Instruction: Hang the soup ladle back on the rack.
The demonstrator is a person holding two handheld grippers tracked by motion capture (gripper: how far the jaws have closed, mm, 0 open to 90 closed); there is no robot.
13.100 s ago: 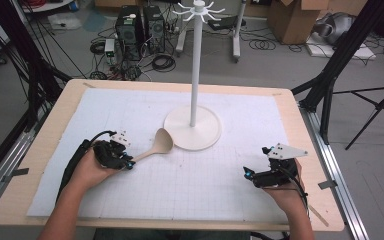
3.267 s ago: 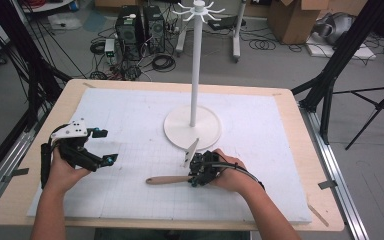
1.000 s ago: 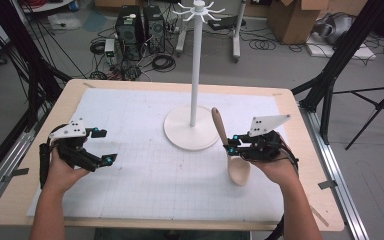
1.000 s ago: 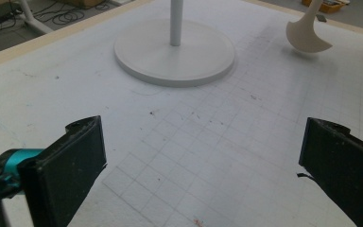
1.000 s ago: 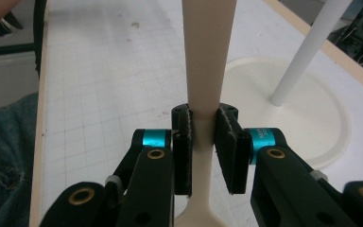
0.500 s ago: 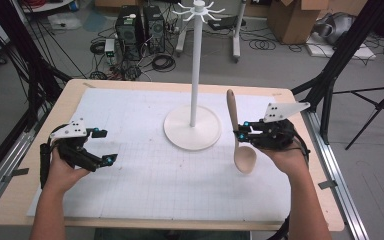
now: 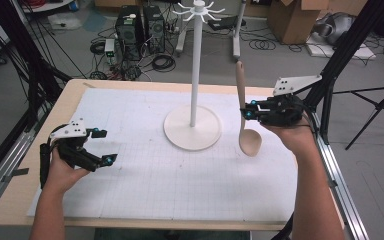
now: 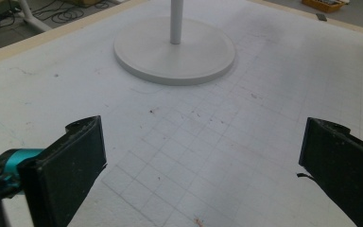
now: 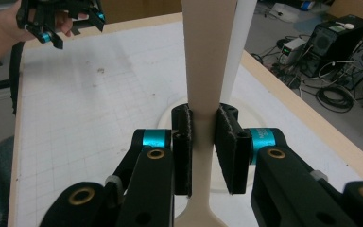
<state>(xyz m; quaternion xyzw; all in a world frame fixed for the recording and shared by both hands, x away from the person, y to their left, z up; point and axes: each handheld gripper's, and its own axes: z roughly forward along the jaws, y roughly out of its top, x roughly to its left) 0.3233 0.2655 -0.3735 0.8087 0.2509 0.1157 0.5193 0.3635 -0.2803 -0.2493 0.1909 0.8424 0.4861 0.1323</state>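
Note:
My right gripper (image 7: 246, 114) is shut on the handle of a wooden spoon (image 7: 242, 95), held upright above the table with the bowl (image 7: 250, 142) hanging down. In the right gripper view the two pads press on the spoon handle (image 9: 210, 61) from both sides, and my right gripper (image 9: 203, 149) faces the white stand's pole (image 9: 240, 47). The white hook stand (image 7: 195, 70) rises from its round base (image 7: 192, 131) just left of the spoon. My left gripper (image 7: 104, 146) rests open at the table's left, nothing between its jaws; the left gripper (image 8: 201, 156) looks toward the round base (image 8: 175, 52).
A white grid mat (image 7: 145, 165) covers the wooden table (image 7: 30, 200). Black frame posts (image 7: 340, 55) stand close behind the right hand. Computers and cables (image 7: 135, 30) lie on the floor beyond the far edge.
My right gripper has risen and moved toward the far right with the spoon, which has turned more upright. The left hand has stayed put.

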